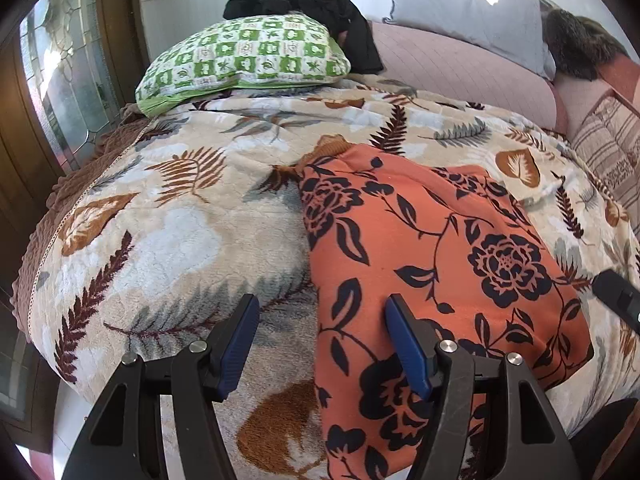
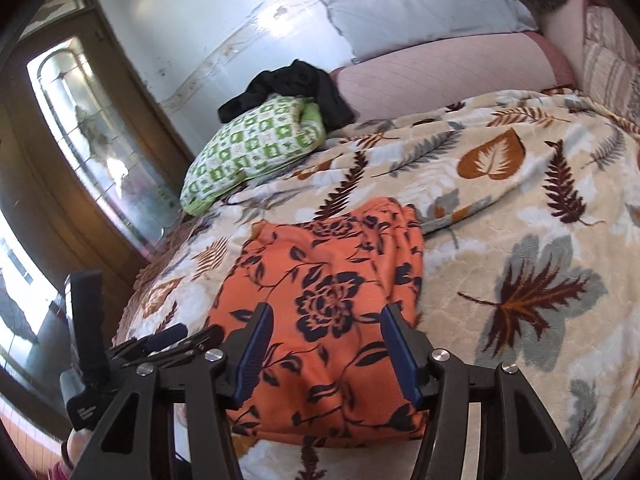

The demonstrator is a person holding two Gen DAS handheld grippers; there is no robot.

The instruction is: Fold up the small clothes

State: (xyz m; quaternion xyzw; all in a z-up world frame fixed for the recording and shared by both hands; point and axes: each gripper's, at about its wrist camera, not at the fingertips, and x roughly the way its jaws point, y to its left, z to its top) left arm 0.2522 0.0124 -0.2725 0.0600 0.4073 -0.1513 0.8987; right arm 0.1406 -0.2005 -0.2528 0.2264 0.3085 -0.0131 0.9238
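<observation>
Orange garment (image 1: pixel 436 264) with a black rose-and-leaf print lies folded flat on a bed, directly ahead of both handheld grippers. Left gripper (image 1: pixel 322 346) hovers over the garment's left edge, its blue-padded fingers (image 1: pixel 406 344) spread wide and holding nothing: one finger over the cloth, the other over the bedding. Right gripper (image 2: pixel 326 350) also stands spread and empty, both fingers above the garment's near half.

Beneath it is a plush cream blanket (image 1: pixel 160 216) patterned with brown and grey leaves. Farther back rest a green-and-white checked pillow (image 1: pixel 244 62) with a black garment (image 1: pixel 320 8) draped behind it, a pale grey pillow (image 1: pixel 460 4), and a wooden door with patterned glass (image 2: pixel 96 136).

Its long axis runs away from the grippers, with a ribbed edge (image 1: pixel 332 146) at the far end.
</observation>
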